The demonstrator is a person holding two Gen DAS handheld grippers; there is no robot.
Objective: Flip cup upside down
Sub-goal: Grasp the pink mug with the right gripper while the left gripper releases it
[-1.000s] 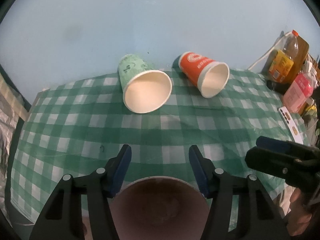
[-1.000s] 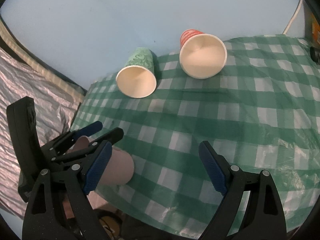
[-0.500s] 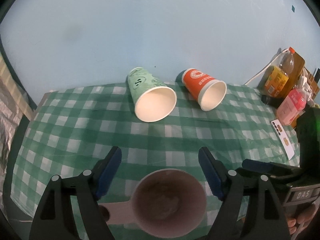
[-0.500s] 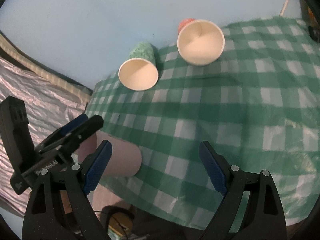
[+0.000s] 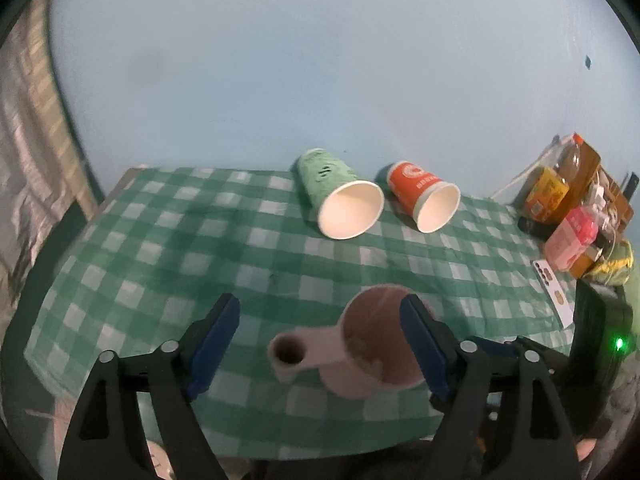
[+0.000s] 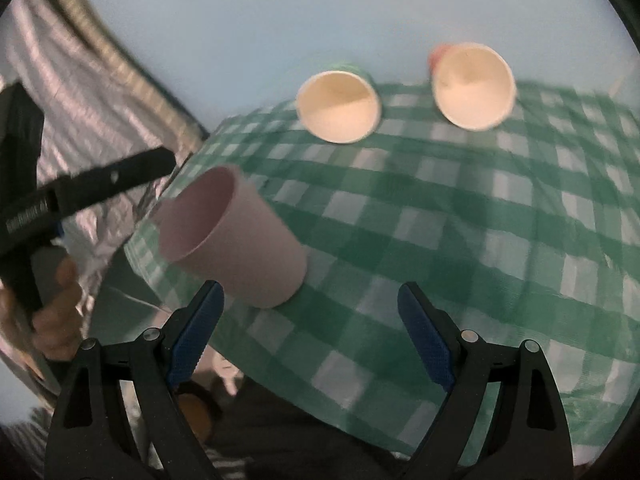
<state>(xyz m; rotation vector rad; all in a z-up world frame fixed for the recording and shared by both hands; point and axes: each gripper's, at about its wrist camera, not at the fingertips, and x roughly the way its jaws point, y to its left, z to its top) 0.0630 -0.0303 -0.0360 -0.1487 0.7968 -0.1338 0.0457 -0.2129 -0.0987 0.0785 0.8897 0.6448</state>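
Observation:
A pink plastic cup with a handle [image 5: 368, 344] lies on its side near the front edge of the green checked table [image 5: 200, 248], mouth toward the left wrist camera. My left gripper [image 5: 320, 332] is open; the cup lies by its right finger, not gripped. In the right wrist view the pink cup [image 6: 236, 248] lies left of centre, just beyond my open, empty right gripper [image 6: 312, 328]. A green paper cup [image 5: 340, 200] and an orange paper cup [image 5: 424, 200] lie on their sides at the back.
Bottles, a pink carton and boxes [image 5: 568, 208] crowd the table's right rear corner. A white card [image 5: 552, 292] lies at the right edge. Silver foil sheeting [image 6: 80, 92] hangs left of the table. The blue wall stands close behind.
My left gripper has pulled back and up from the pink cup, which now lies free on the table. The right gripper has swung closer to the cup.

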